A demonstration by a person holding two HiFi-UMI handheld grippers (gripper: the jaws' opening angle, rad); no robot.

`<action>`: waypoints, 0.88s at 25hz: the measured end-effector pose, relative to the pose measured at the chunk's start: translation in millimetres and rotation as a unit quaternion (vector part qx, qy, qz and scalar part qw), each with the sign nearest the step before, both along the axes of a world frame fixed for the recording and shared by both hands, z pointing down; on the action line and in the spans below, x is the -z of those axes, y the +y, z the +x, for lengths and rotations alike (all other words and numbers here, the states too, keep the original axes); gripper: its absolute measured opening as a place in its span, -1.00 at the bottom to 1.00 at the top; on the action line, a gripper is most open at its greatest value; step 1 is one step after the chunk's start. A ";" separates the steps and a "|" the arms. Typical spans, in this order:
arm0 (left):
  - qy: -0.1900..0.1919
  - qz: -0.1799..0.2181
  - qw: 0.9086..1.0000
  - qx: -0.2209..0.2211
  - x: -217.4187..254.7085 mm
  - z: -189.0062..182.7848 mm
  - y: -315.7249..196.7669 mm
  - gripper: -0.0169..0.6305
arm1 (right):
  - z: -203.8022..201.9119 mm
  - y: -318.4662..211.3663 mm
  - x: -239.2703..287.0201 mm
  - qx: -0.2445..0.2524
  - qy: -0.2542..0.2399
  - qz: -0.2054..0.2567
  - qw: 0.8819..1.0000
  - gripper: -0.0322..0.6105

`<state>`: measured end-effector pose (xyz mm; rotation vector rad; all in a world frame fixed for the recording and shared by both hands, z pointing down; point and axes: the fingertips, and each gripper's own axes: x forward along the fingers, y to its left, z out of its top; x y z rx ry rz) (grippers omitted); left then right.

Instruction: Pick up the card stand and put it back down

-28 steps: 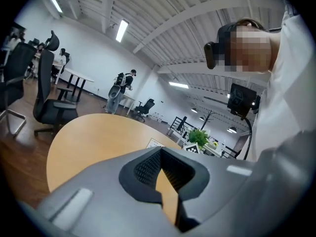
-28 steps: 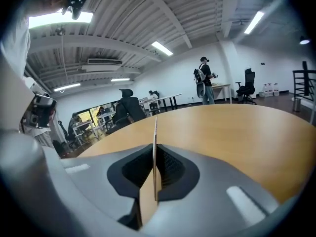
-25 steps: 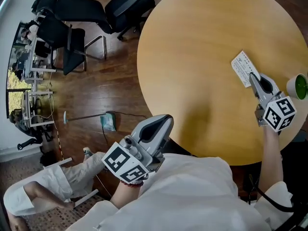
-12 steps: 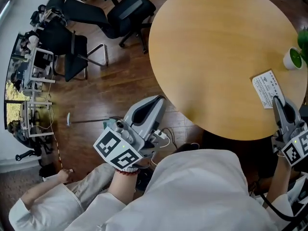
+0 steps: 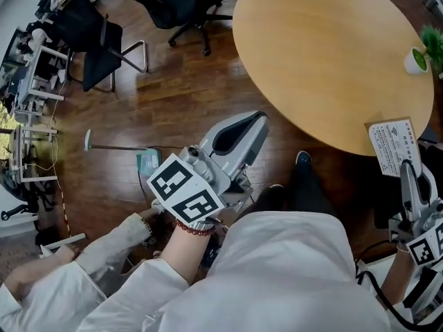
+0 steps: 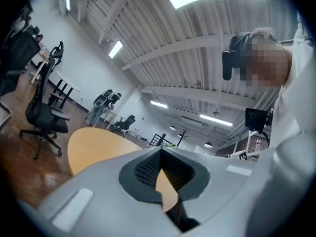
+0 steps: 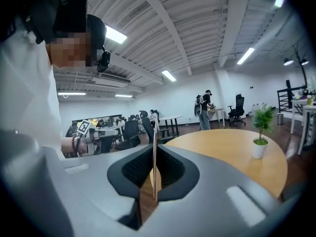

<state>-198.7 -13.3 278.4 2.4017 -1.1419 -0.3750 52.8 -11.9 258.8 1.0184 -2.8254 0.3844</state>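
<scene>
The card stand (image 5: 391, 147), pinched in the right gripper's (image 5: 408, 166) jaws beyond the round table's (image 5: 311, 61) edge, was best returned upright and lowered gently, the left gripper (image 5: 257, 122) being closed, empty.

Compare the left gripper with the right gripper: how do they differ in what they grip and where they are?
The right gripper is shut on the card stand; the left gripper's jaws are together on nothing. The left gripper hangs over the wooden floor beside the table; the right gripper holds its card stand by the table's edge. Both are grey and carry a marker cube.
</scene>
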 end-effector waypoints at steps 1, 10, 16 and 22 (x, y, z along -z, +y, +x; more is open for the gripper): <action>0.002 0.006 1.000 -0.004 1.7 -0.7 8.7 -0.95 | -1.2 9.9 1.9 -0.001 0.002 0.005 1.000 -0.84; -0.056 0.027 0.997 -0.054 -4.1 56.1 101.1 -0.95 | 7.2 112.6 4.0 -0.001 -0.046 0.012 0.999 -0.84; -0.095 0.069 0.986 -0.119 26.8 143.0 113.5 -0.95 | 11.3 129.6 17.3 0.034 -0.040 0.033 0.998 -0.84; -0.127 0.100 0.973 -0.163 35.3 181.6 116.4 -0.95 | 16.3 127.1 10.1 0.036 -0.062 0.020 0.997 -0.84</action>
